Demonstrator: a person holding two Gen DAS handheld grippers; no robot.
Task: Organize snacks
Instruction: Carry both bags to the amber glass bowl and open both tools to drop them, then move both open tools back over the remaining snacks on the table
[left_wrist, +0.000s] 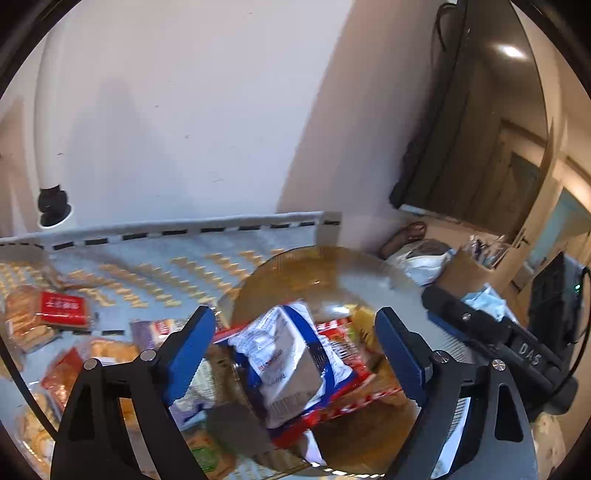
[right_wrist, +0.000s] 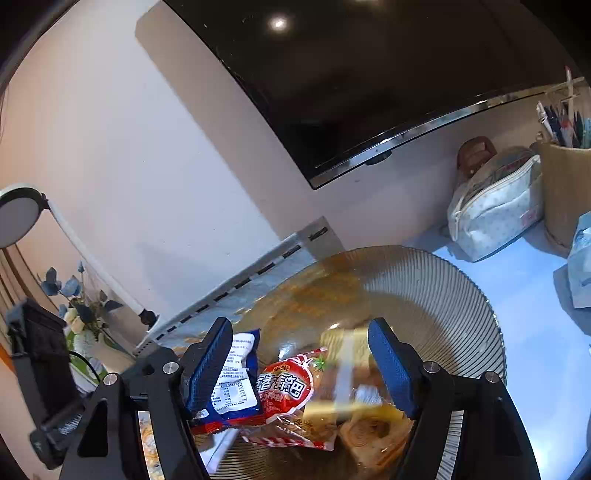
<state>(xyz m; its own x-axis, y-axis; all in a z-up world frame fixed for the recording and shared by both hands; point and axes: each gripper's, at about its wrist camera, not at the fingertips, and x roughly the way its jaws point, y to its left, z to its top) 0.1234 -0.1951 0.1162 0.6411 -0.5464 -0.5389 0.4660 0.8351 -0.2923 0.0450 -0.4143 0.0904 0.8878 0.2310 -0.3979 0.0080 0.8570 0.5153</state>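
Note:
A ribbed amber glass plate (left_wrist: 325, 266) (right_wrist: 443, 295) holds several snack packets. A blue and white packet (left_wrist: 284, 354) (right_wrist: 236, 387) lies on a red packet (left_wrist: 343, 339) (right_wrist: 288, 387), with a yellow packet (right_wrist: 347, 369) beside them. My left gripper (left_wrist: 295, 317) hovers open over the plate, the blue and white packet below and between its blue fingers (left_wrist: 192, 343), untouched by the pads. My right gripper (right_wrist: 299, 325) is also open above the packets; its left finger (right_wrist: 210, 362) is close beside the blue and white packet. More wrapped cracker packs (left_wrist: 48, 314) lie on the patterned placemat (left_wrist: 184, 258) to the left.
A wall runs close behind the placemat. A dark TV screen (right_wrist: 369, 92) hangs at the right. A white dotted pouch (right_wrist: 495, 206) and a woven basket with pens (right_wrist: 565, 184) stand behind the plate. A white lamp (right_wrist: 18, 218) and a vase of flowers (right_wrist: 77, 306) are at the left.

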